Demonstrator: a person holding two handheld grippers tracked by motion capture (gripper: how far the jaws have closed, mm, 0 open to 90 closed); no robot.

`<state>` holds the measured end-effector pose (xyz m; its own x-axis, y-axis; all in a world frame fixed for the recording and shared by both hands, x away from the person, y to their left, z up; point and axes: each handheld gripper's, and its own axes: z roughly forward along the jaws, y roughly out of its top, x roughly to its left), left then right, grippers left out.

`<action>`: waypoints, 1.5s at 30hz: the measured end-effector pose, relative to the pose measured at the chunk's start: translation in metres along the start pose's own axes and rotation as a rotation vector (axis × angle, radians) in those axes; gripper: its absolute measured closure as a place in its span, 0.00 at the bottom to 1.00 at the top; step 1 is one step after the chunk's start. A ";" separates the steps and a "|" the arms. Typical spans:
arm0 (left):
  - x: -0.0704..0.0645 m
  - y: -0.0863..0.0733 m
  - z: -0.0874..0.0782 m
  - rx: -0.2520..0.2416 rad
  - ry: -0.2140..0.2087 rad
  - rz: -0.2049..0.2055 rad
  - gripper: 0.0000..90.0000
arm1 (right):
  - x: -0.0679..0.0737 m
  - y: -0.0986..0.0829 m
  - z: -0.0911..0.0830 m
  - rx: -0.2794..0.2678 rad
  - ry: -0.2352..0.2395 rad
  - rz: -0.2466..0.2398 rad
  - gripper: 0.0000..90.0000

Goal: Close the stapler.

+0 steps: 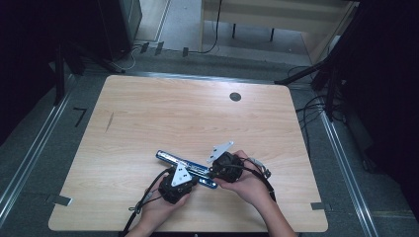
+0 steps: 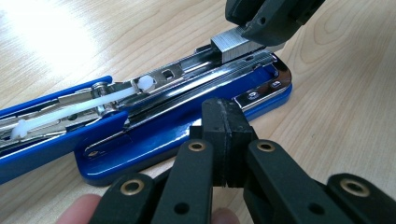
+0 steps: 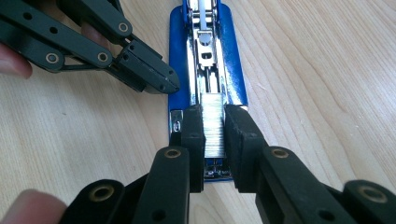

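Note:
A blue stapler (image 1: 168, 159) lies opened out flat near the table's front edge, its metal magazine (image 2: 187, 86) facing up. My right gripper (image 3: 214, 119) is shut on a silver strip of staples (image 3: 213, 128), holding it over the front end of the magazine. In the left gripper view the strip (image 2: 233, 44) sits on the channel's end under the right gripper's jaws. My left gripper (image 2: 227, 116) is shut with nothing between its jaws, its tips against the side of the stapler's blue base (image 2: 177, 135). The high view has both grippers meeting at the stapler's near end (image 1: 207, 180).
The wooden table (image 1: 163, 113) has a round dark cable hole (image 1: 235, 97) at the back right. Black cables (image 1: 148, 197) trail from the grippers toward the front edge. Dark stands and floor rails surround the table.

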<state>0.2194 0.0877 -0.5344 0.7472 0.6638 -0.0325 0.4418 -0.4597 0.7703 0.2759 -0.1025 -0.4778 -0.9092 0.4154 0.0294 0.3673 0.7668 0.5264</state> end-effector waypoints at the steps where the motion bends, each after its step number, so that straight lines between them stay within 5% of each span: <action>1: 0.000 0.000 0.000 0.000 0.000 0.001 1.00 | -0.001 0.000 0.000 -0.003 0.004 -0.001 0.88; 45: 0.000 0.000 0.000 -0.001 0.001 0.006 1.00 | -0.004 -0.003 -0.002 -0.013 0.018 0.013 0.88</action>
<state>0.2191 0.0874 -0.5344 0.7494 0.6615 -0.0272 0.4370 -0.4633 0.7710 0.2782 -0.1072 -0.4777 -0.9078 0.4162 0.0519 0.3767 0.7547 0.5371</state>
